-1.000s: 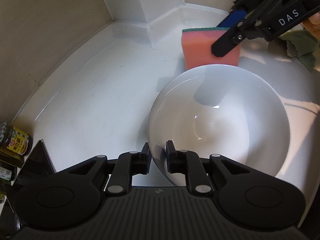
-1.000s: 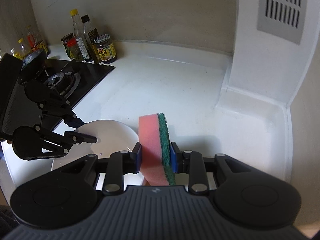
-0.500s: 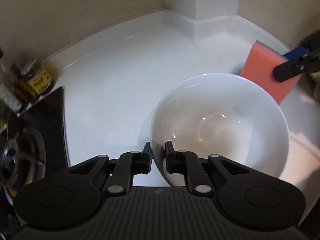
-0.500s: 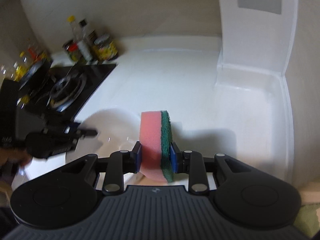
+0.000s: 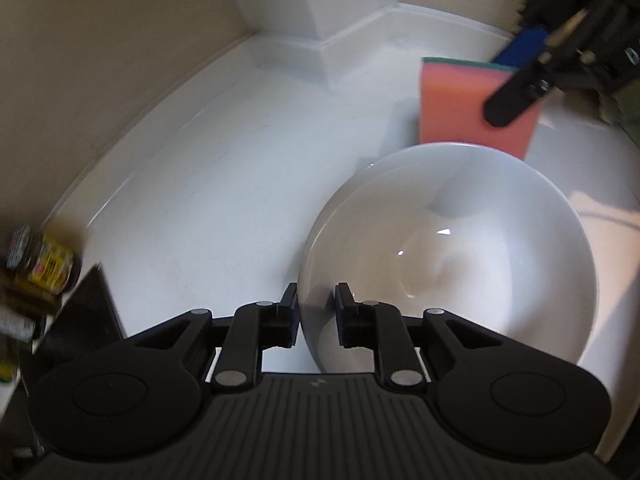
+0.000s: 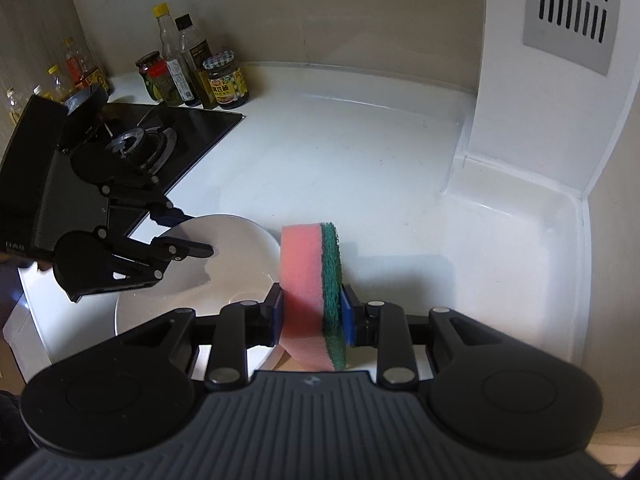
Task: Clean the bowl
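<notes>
A white bowl (image 5: 452, 256) is held over the white counter. My left gripper (image 5: 317, 312) is shut on the bowl's near rim, one finger inside and one outside. The bowl also shows in the right wrist view (image 6: 236, 256), with the left gripper (image 6: 188, 236) on its left rim. My right gripper (image 6: 313, 314) is shut on a pink sponge with a green scouring side (image 6: 312, 280). The sponge stands upright just beyond the bowl's far rim in the left wrist view (image 5: 460, 108), not touching the inside.
A black gas hob (image 6: 160, 140) lies left of the bowl. Several sauce bottles and jars (image 6: 192, 76) stand at the back by the wall; one jar shows in the left wrist view (image 5: 40, 272). A white boxed column with a vent (image 6: 568, 20) rises at the right.
The left wrist view has swung back to the right, so the hob has left its view. The sponge now sits behind the bowl's far rim instead of at its right side.
</notes>
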`<action>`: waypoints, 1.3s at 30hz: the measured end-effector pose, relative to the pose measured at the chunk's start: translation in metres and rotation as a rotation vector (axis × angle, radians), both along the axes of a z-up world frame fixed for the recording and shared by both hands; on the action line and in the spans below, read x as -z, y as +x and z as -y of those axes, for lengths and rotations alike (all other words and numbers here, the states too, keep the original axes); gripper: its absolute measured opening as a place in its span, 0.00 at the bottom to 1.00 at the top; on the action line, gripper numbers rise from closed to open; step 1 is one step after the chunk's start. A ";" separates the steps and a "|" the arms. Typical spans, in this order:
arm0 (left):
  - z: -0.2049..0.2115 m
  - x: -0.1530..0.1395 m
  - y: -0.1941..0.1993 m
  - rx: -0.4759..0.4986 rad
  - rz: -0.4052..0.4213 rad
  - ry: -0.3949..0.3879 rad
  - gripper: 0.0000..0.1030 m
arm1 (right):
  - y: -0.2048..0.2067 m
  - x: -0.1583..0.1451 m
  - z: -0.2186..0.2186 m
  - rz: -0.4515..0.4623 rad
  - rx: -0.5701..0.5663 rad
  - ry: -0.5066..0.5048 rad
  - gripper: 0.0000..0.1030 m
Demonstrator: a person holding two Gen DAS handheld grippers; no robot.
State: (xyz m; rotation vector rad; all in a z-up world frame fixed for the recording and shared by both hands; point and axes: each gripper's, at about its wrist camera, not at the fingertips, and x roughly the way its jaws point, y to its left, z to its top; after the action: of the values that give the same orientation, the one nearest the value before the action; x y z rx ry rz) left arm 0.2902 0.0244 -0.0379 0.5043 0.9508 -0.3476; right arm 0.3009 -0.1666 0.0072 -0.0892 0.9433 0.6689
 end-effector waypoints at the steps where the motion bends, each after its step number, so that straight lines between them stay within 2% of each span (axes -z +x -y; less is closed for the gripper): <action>1: 0.000 0.000 -0.002 -0.048 0.000 -0.008 0.21 | -0.001 0.000 0.000 0.000 0.003 0.005 0.24; 5: -0.010 -0.002 -0.011 -0.246 -0.028 -0.073 0.22 | -0.006 0.001 0.002 0.001 0.020 0.024 0.24; 11: -0.020 0.000 -0.031 -0.383 -0.029 -0.130 0.22 | -0.021 0.002 0.013 -0.013 0.061 0.045 0.24; 17: -0.018 0.002 -0.031 -0.347 -0.029 -0.108 0.19 | -0.026 -0.001 0.013 -0.020 0.026 0.012 0.24; 21: -0.019 0.005 -0.026 -0.284 -0.031 -0.102 0.19 | -0.017 -0.001 0.004 0.000 0.013 -0.008 0.24; 26: -0.013 0.006 -0.026 -0.205 -0.019 -0.054 0.20 | 0.000 0.001 -0.010 0.046 0.014 -0.020 0.24; 30: -0.015 0.007 -0.024 -0.228 -0.019 -0.074 0.20 | 0.004 0.002 -0.014 0.067 0.019 -0.019 0.24; 36: -0.032 -0.002 -0.026 -0.346 -0.008 -0.225 0.21 | -0.010 -0.010 0.019 0.072 0.167 -0.031 0.24; 39: -0.040 -0.008 -0.029 -0.379 0.007 -0.240 0.24 | -0.022 -0.011 0.034 0.047 0.224 -0.026 0.24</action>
State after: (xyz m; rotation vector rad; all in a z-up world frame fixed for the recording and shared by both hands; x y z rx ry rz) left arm 0.2612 0.0646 -0.0298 0.1005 0.9608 -0.1138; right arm 0.2789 -0.2008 0.0184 -0.0218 0.9013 0.4461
